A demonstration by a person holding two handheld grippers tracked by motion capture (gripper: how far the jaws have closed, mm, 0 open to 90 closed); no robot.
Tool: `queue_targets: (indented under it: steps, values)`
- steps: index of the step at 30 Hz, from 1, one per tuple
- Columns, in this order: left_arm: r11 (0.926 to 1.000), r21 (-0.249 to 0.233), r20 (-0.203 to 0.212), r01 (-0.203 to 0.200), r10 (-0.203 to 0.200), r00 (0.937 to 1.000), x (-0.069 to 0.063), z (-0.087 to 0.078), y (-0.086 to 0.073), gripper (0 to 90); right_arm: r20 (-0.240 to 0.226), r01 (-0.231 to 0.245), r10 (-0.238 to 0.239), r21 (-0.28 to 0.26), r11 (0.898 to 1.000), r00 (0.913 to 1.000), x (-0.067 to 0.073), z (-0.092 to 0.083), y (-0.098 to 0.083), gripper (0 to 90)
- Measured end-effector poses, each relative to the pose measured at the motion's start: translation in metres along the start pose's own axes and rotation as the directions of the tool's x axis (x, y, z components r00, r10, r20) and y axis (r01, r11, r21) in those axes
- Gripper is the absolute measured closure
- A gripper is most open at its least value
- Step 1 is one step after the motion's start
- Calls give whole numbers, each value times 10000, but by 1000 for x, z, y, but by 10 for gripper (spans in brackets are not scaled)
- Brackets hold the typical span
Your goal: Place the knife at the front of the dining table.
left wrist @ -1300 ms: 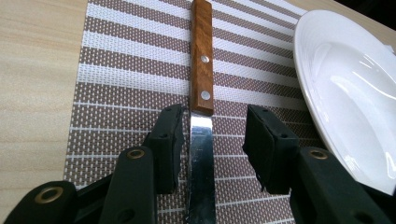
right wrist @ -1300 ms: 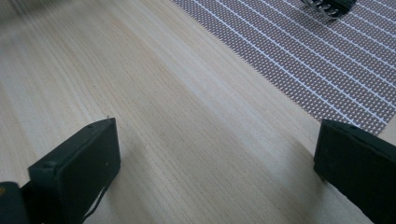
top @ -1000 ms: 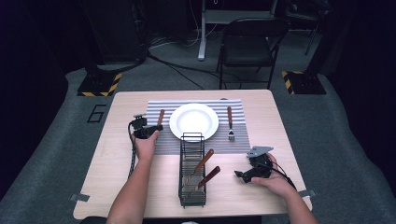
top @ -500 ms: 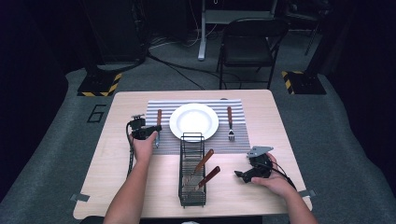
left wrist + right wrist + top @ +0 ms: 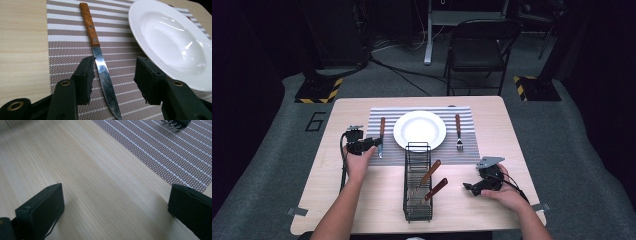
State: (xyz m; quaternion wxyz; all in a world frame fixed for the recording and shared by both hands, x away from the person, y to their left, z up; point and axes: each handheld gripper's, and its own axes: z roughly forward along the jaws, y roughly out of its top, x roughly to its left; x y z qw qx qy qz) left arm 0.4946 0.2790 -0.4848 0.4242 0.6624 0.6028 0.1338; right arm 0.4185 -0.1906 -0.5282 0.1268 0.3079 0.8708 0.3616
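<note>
Wooden table (image 5: 362, 210) with a striped mat (image 5: 387, 152): the knife (image 5: 98, 57) lies flat on it, left of the plate (image 5: 419, 130). Left gripper (image 5: 113, 76), jaws just opening, straddles the blade without pressing; right gripper (image 5: 116, 212) gapes wide, holding nothing

A pale wooden tabletop (image 5: 362, 210) stands on grey carpet (image 5: 272, 165) in a dim room; a black folding chair (image 5: 479, 50) waits behind it; yellow-and-black hazard blocks (image 5: 317, 91) sit at both far corners; black cables (image 5: 397, 70) cross the floor; a white "6" (image 5: 314, 121) marks the carpet.
</note>
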Motion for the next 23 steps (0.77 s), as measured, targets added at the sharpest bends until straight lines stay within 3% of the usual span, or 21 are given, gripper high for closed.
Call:
queue_targets:
  steps: [2,10,15,23]
  values:
    - [9990,176,106,-409,407,9991,-3,-7,-1,489,-1,-1,1,8,10000,10000,0,0,0,0]
    - [9948,164,259,-1009,1005,9946,-11,-21,-5,486,2,1,-1,2,10000,10000,0,0,0,0]
    - [9936,247,247,-1100,1094,9937,-10,-24,-12,480,-3,7,-7,7,10000,10000,0,0,0,0]
    - [9898,644,-47,-1271,1277,9918,4,-38,-27,431,-6,3,-3,11,10000,10000,0,0,0,0]
